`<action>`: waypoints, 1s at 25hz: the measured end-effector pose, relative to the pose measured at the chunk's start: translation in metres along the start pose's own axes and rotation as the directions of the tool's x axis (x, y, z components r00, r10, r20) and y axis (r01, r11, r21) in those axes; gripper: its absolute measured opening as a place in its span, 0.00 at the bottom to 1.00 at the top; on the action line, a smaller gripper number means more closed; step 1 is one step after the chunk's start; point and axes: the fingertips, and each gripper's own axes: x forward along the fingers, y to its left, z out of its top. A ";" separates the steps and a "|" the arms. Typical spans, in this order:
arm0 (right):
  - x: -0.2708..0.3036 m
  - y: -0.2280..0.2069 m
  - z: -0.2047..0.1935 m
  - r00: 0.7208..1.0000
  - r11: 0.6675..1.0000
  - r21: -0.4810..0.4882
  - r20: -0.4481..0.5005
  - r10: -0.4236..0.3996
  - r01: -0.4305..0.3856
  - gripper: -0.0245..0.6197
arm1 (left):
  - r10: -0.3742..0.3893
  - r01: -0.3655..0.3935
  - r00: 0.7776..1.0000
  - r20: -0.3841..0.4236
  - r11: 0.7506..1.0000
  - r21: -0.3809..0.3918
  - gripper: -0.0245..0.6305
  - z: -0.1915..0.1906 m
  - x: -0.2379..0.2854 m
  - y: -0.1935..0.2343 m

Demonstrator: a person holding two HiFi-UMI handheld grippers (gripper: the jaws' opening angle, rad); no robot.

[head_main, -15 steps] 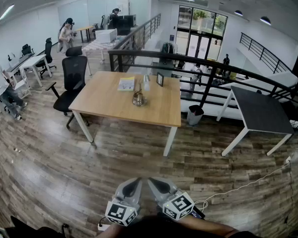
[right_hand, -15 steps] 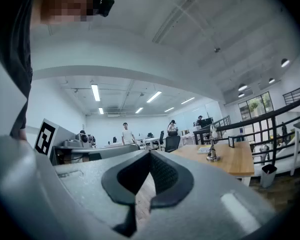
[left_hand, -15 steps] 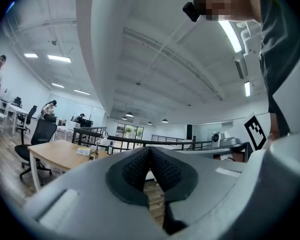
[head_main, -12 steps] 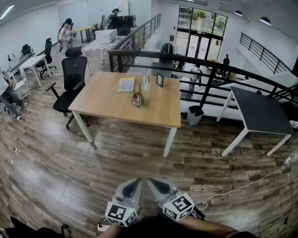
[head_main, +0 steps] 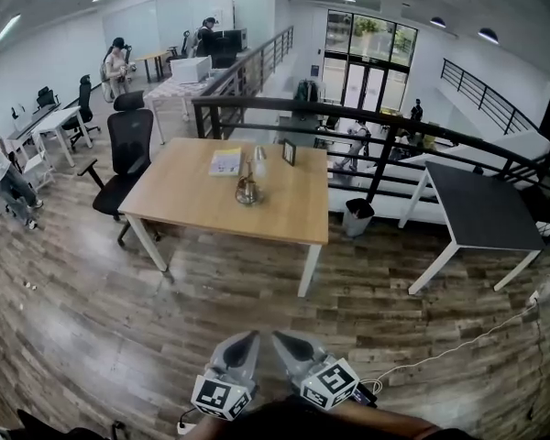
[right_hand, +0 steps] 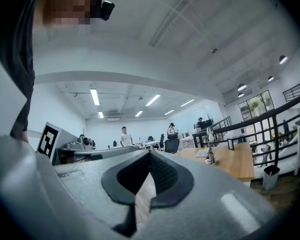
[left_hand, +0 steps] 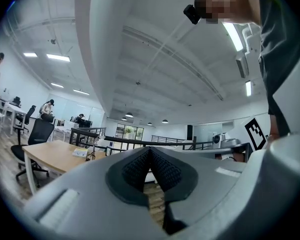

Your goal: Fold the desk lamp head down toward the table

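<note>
The desk lamp (head_main: 249, 186) stands upright on a wooden table (head_main: 284, 211) across the room, small in the head view, its head not lowered. It also shows far off as the lamp (left_hand: 93, 151) in the left gripper view and the lamp (right_hand: 210, 153) in the right gripper view. My left gripper (head_main: 250, 337) and right gripper (head_main: 280, 337) sit side by side at the bottom of the head view, far from the table. In their own views the left gripper (left_hand: 150, 149) and right gripper (right_hand: 150, 153) have jaws shut with nothing between them.
On the table lie a booklet (head_main: 225, 161), a white cup (head_main: 259, 157) and a small picture frame (head_main: 288, 151). A black office chair (head_main: 124, 154) stands at its left, a bin (head_main: 357, 216) behind its right end, a dark table (head_main: 481, 204) further right. A cable (head_main: 440, 356) runs over the wooden floor.
The head view has shifted a little, so the wooden table sits slightly further left and higher. Both grippers keep their place at the bottom, still shut.
</note>
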 end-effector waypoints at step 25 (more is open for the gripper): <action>0.030 -0.212 0.026 0.995 0.991 0.098 -0.031 0.095 -0.091 0.04 | 0.056 -0.057 0.998 -0.021 0.997 -0.051 0.04 -0.020 0.219 0.016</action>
